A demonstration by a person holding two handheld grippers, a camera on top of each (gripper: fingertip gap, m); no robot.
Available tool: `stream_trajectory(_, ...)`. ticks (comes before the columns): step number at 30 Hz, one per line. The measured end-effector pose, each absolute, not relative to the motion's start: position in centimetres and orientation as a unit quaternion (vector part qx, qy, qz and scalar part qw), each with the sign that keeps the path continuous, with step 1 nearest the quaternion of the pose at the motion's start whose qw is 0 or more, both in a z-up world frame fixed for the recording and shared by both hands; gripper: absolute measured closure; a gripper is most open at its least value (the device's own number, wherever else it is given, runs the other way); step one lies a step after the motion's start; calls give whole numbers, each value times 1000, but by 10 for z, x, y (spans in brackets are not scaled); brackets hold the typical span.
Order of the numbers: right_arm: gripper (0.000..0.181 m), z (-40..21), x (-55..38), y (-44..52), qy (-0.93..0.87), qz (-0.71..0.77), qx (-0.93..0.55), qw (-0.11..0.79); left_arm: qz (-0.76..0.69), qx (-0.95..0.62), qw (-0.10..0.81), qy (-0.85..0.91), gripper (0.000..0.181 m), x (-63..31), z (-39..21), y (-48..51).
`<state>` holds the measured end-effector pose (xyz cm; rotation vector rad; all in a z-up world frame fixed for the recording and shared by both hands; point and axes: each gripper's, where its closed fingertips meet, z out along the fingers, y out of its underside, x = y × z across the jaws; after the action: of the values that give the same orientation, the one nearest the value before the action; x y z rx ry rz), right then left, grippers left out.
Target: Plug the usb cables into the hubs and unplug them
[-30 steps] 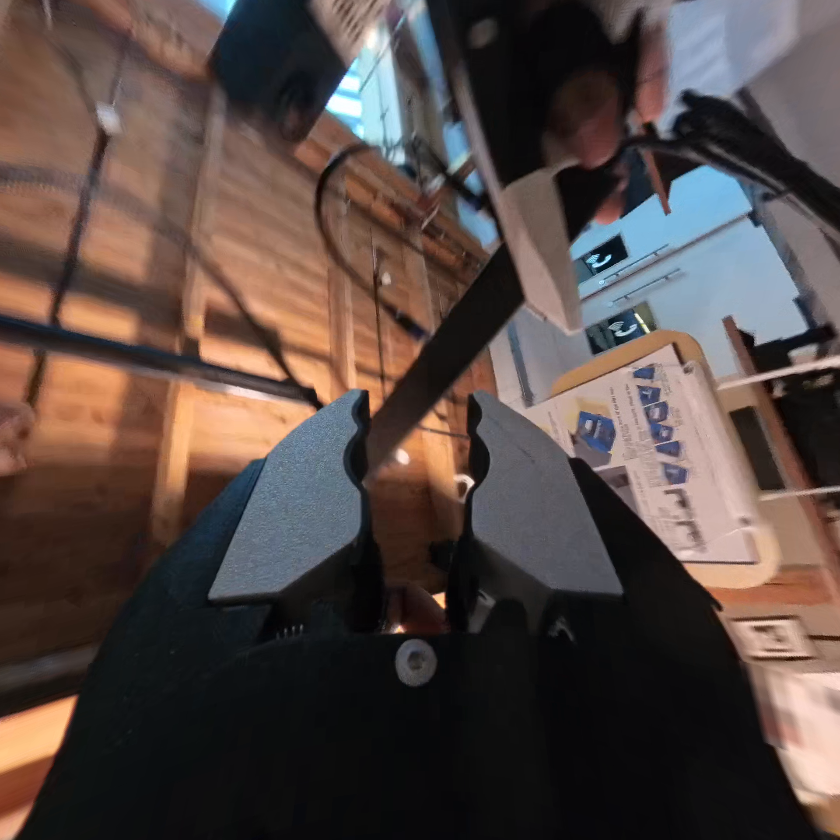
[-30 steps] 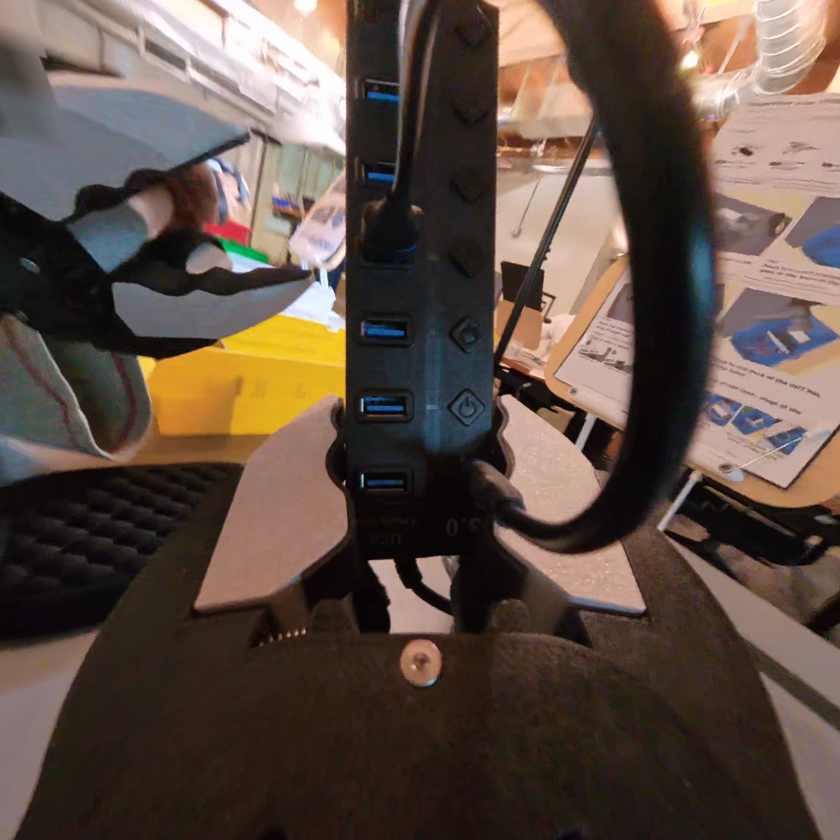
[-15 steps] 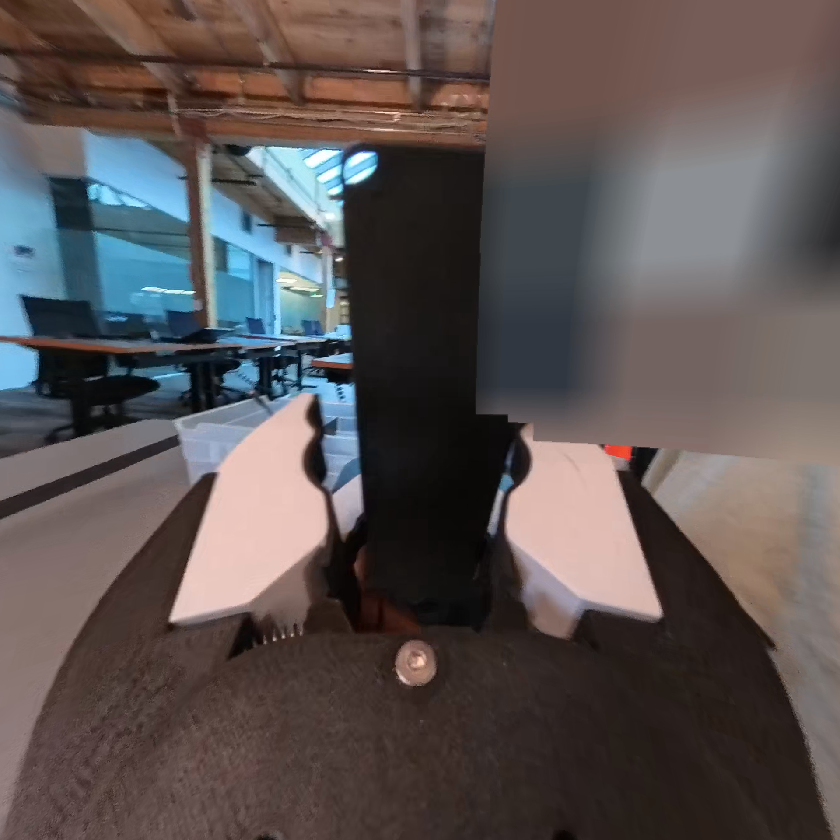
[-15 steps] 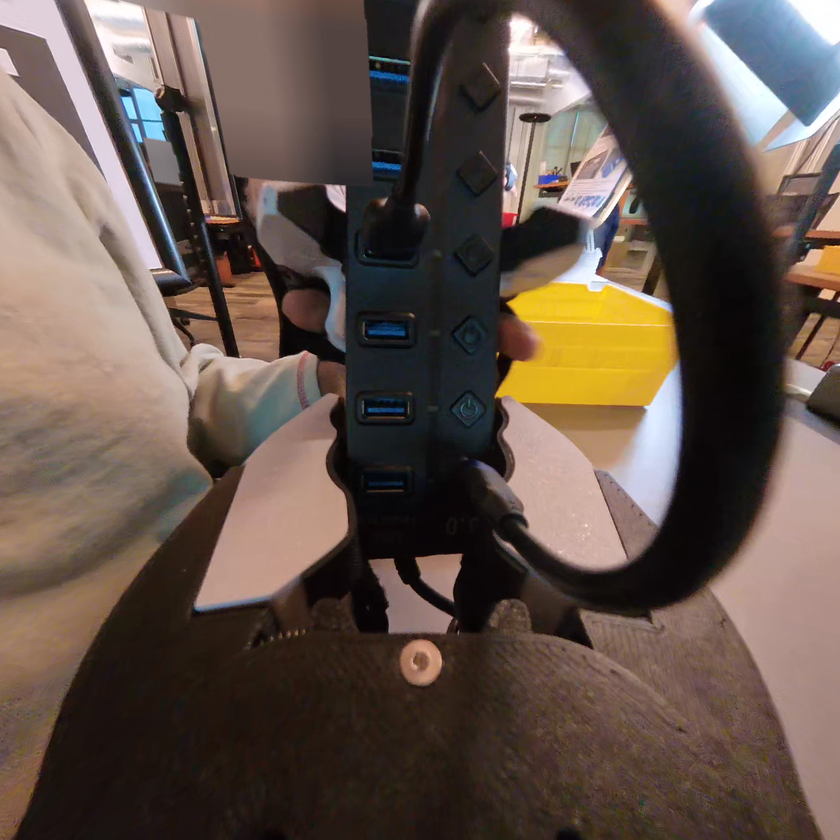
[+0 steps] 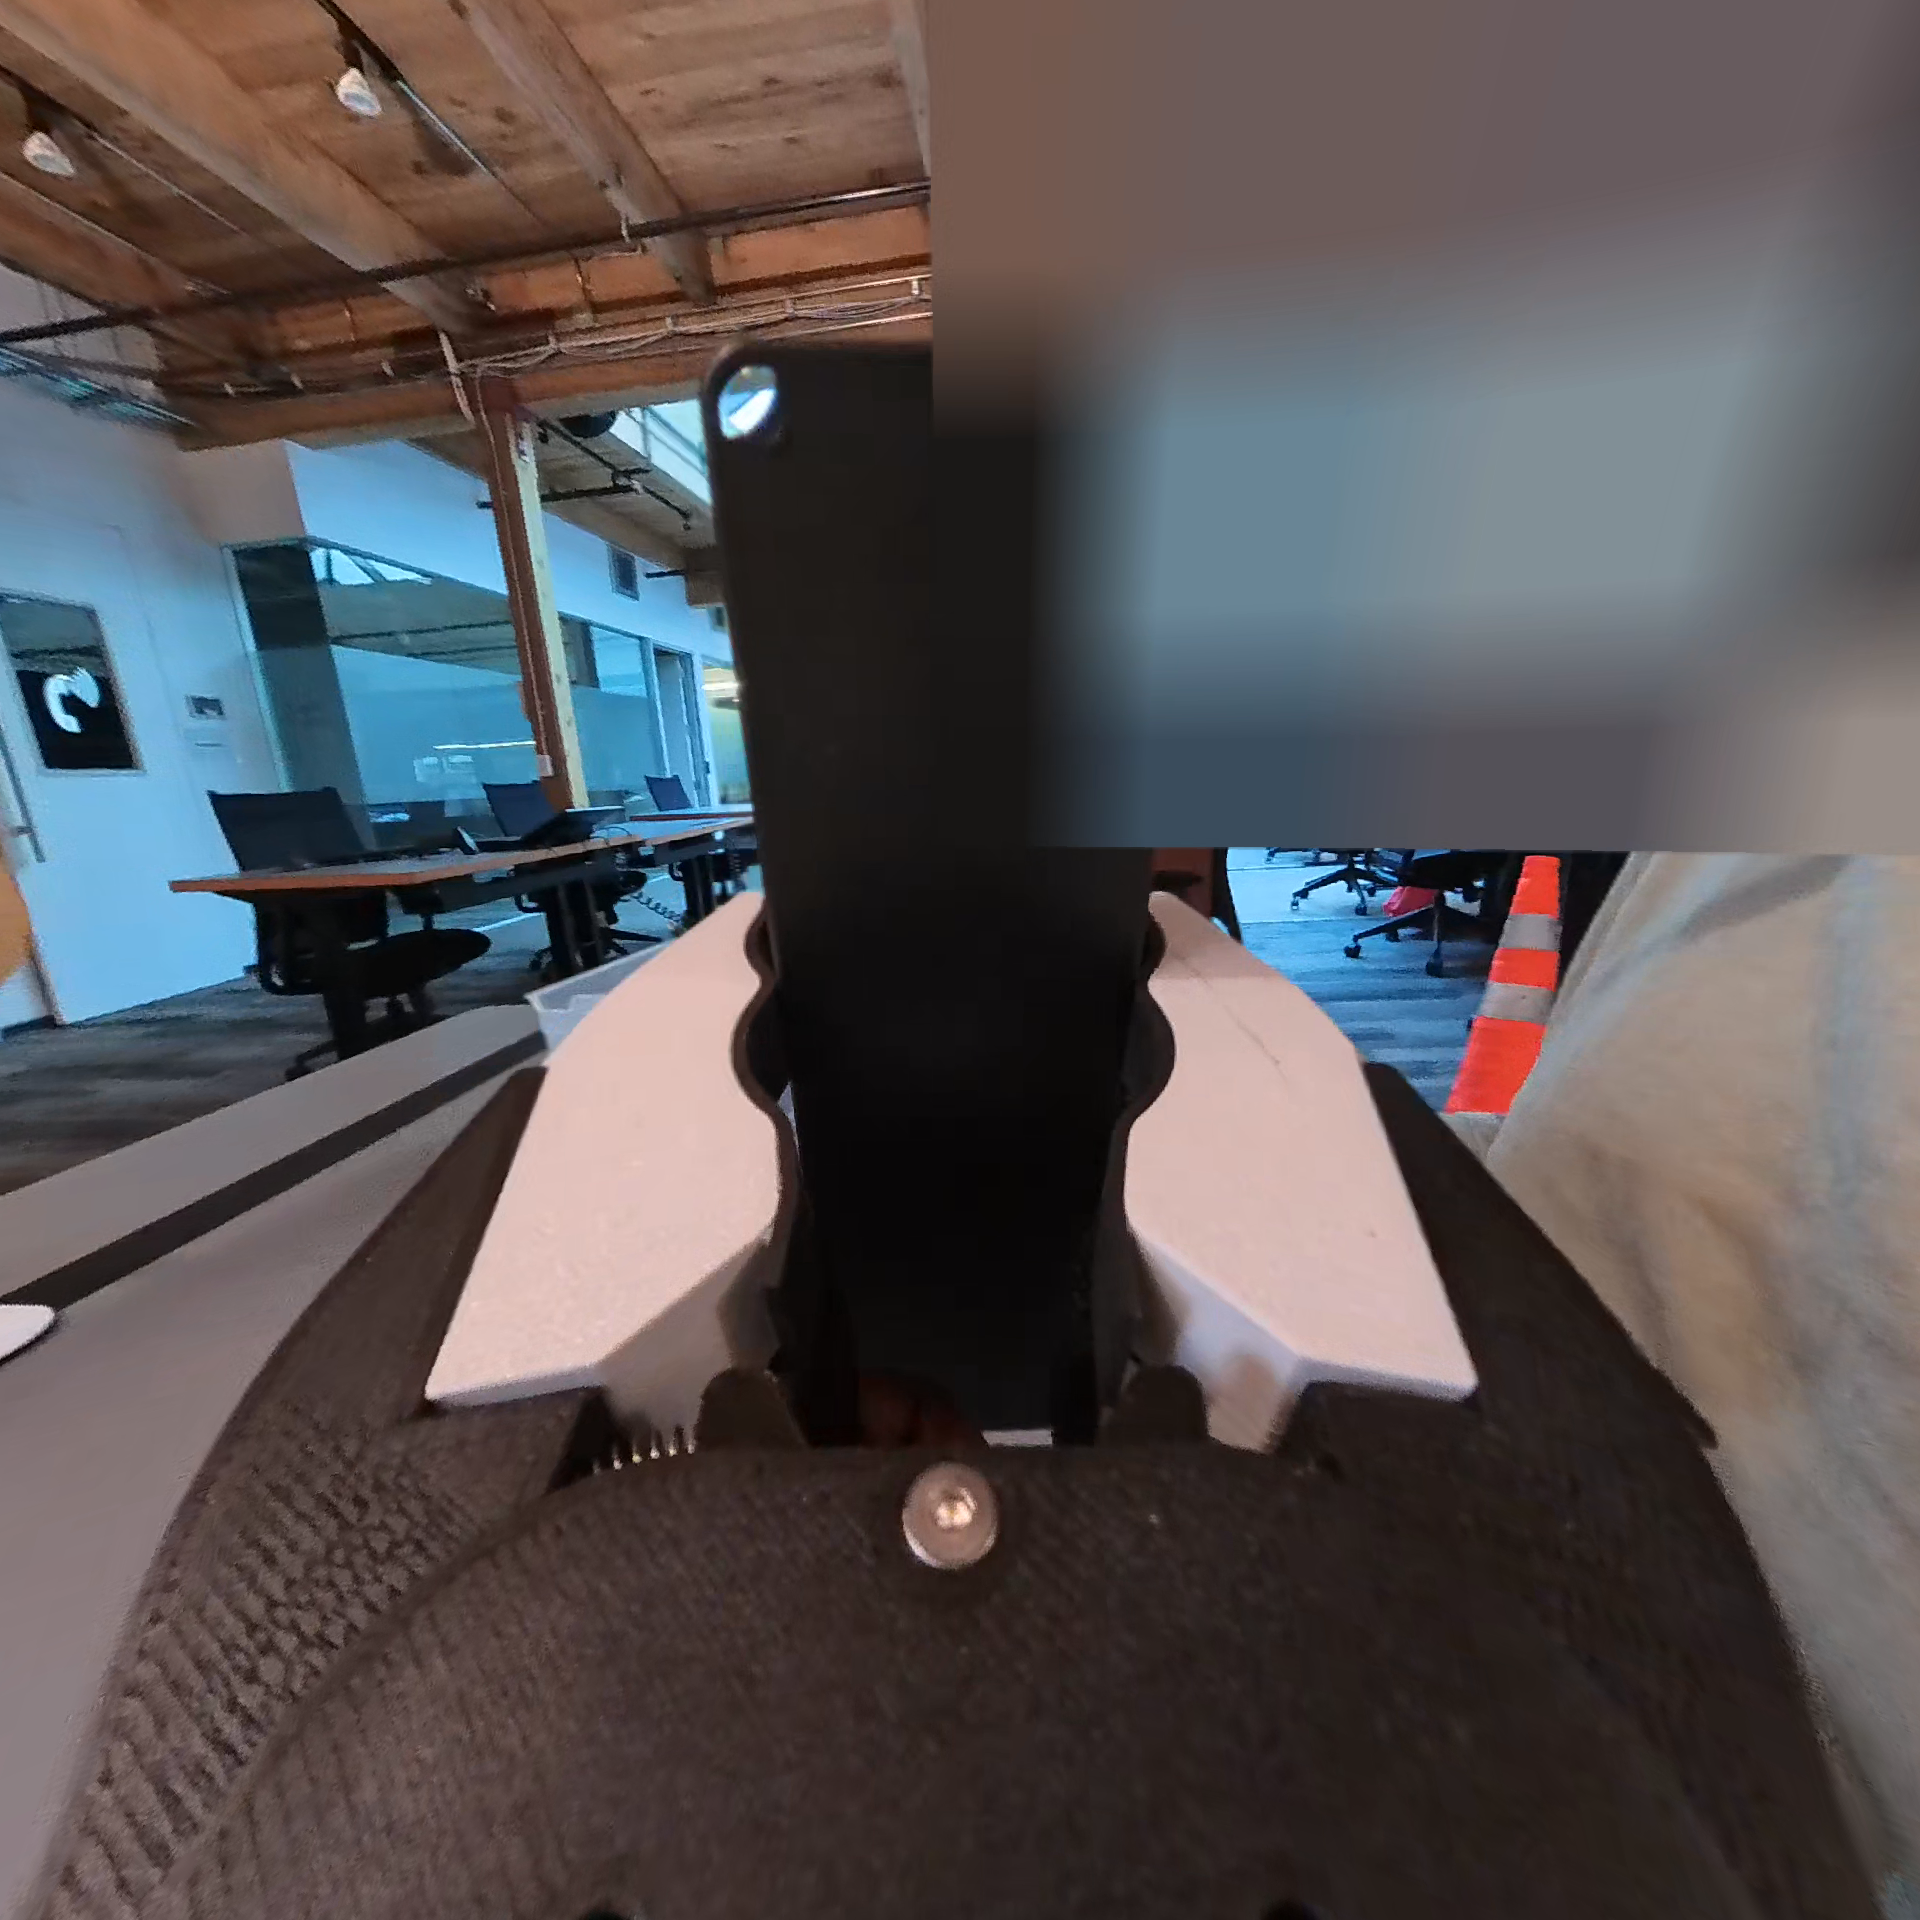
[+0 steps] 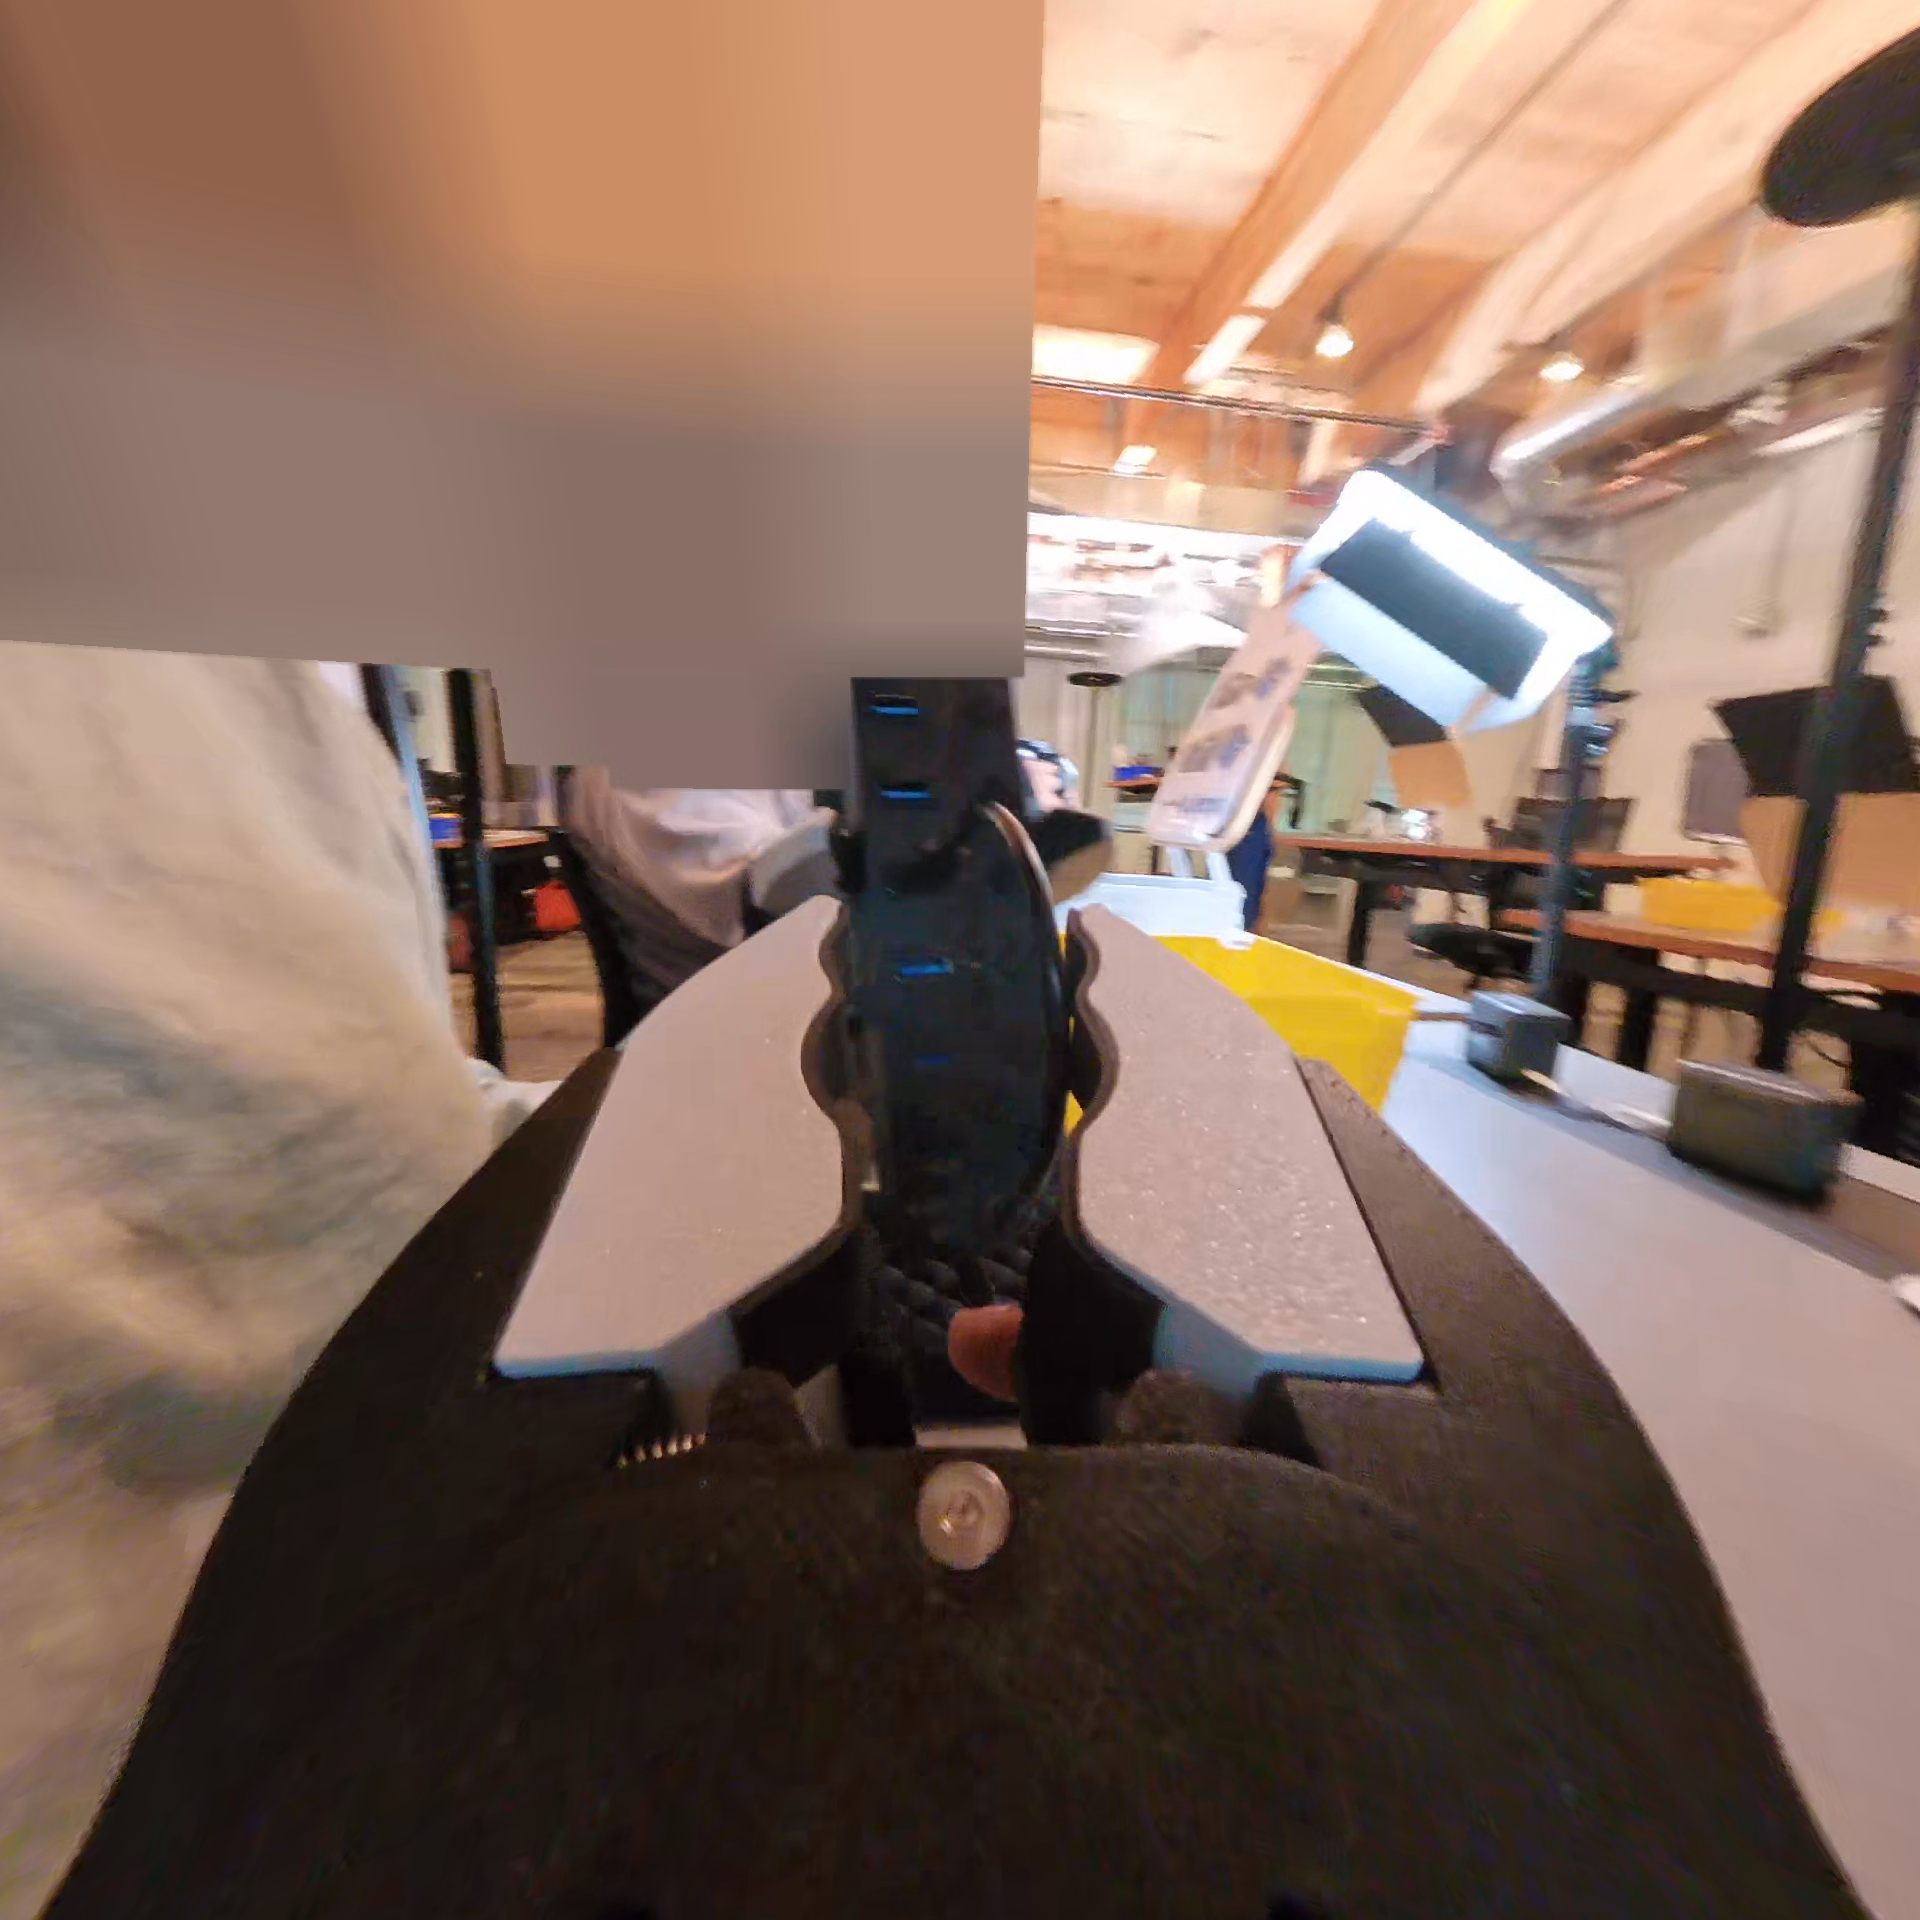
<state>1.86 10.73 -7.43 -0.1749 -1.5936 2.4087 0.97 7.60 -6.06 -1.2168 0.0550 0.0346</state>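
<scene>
The right tongs point(image 6: 951, 1039) frame an upright black USB hub point(image 6: 935, 997) with blue ports, a black cable point(image 6: 1023, 883) plugged in; whether they touch it is unclear.

Legible text: none could be made out. A white-on-black symbol sign point(image 5: 71, 707) is seen on the far wall; print on a tilted blue-and-white poster point(image 6: 1231, 750) is blurred.

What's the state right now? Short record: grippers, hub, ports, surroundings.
left gripper: shut on black hub, upright, plain back toward its camera
right gripper: fingers flank the hub; grip cannot be told, blurred
blue ports: face the right wrist camera
surroundings: yellow bin beyond the fingers, grey table at right
</scene>
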Motion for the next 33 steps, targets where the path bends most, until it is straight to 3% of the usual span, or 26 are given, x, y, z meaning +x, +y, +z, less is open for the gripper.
stream_trajectory(5, 153, -75, 26, 78, -540, 838, -59, 41, -12, -562, 827, 23, 118, 18, -65, 85)
stream_trajectory(15, 166, -84, 31, 66, -603, 795, -18, 57, -35, -605, 794, 43, 119, 26, -80, 91)
stream_trajectory(23, 160, -80, 28, 59, -648, 741, -2, 175, -4, -590, 806, 45, 119, 21, -74, 82)
stream_trajectory(27, 173, -89, 38, 59, -676, 732, 24, 83, -15, -628, 772, 100, 119, 34, -87, 82)
stream_trajectory(28, 168, -88, 37, 60, -674, 735, 24, 76, -12, -632, 768, 100, 119, 33, -87, 83)
stream_trajectory(33, 166, -49, 19, 110, -593, 775, -31, 216, 46, -529, 847, -18, 119, -16, -57, 33)
